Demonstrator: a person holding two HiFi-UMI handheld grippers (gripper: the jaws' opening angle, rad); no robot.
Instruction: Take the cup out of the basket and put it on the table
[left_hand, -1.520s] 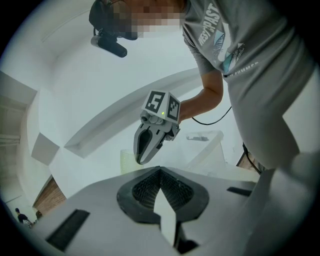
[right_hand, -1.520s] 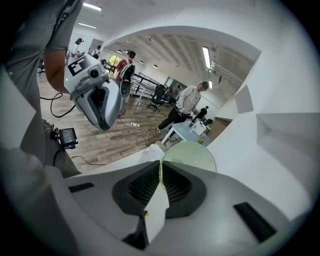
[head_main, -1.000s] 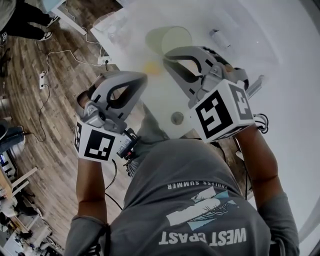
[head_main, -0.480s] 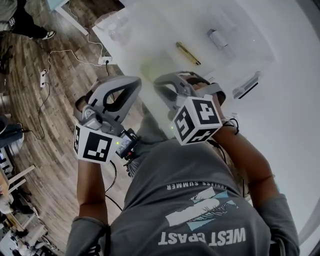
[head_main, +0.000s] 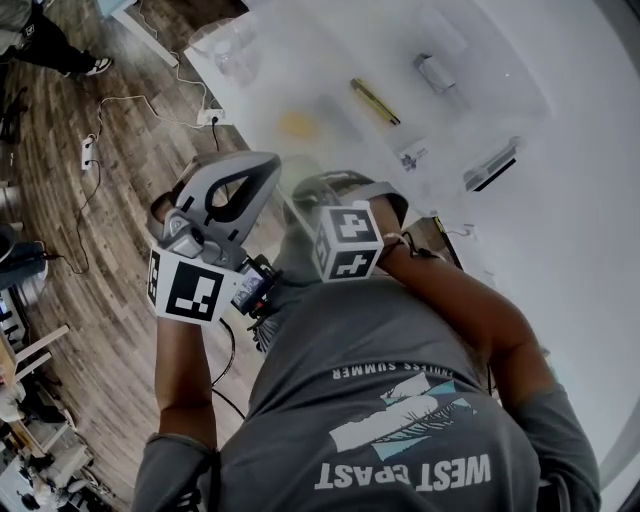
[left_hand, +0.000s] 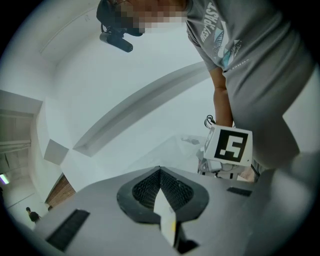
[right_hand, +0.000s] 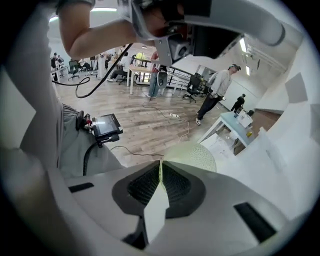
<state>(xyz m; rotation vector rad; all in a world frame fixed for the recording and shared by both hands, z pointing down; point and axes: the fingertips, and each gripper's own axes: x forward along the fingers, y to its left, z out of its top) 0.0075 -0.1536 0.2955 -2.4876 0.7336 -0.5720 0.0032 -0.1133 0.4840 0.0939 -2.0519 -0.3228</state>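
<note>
Since a second ago the right gripper (head_main: 300, 192) has drawn back from over the white table (head_main: 560, 220) to the person's chest, just beside the left gripper (head_main: 262, 165); in the head view, whatever its tips hold is too blurred to make out. In the left gripper view the jaws are pressed together on nothing, and the right gripper's marker cube (left_hand: 231, 145) shows off to the right. In the right gripper view the jaws pinch the thin wall of the pale green dimpled cup (right_hand: 192, 156), held off the table and seen against the wooden floor (right_hand: 145, 120) beside the table's edge.
</note>
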